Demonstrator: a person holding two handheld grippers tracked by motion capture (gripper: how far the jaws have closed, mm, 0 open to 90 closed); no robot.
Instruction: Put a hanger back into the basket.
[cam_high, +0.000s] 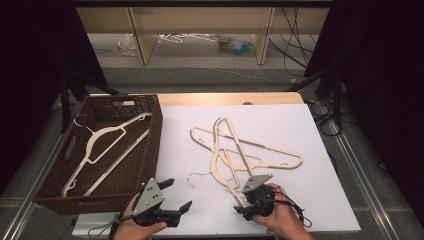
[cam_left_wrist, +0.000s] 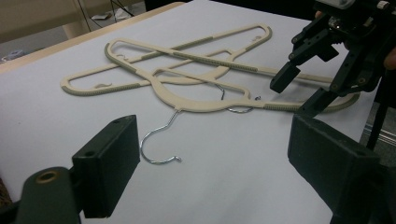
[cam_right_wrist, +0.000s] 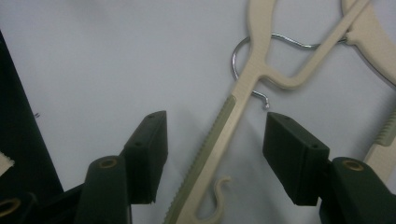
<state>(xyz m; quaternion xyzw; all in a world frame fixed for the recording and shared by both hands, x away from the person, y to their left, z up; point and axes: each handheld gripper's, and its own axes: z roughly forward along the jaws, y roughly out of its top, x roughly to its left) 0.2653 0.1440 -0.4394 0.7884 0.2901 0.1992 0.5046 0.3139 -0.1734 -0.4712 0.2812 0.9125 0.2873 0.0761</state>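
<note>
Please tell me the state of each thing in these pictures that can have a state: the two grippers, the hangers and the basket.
Left gripper: jaws open, nothing between them, above the white table.
Right gripper: jaws open around a hanger arm, pads not touching it.
Hangers on the table: lying flat, crossed over one another.
Hanger in the basket: lying inside.
Wicker basket: upright, holding one hanger.

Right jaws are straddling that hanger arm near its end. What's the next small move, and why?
Probably close the right gripper on the hanger. In the right gripper view its ribbed arm runs between the two pads with a gap on each side, so nothing is gripped yet. The left gripper hangs open, apart from the pile.
</note>
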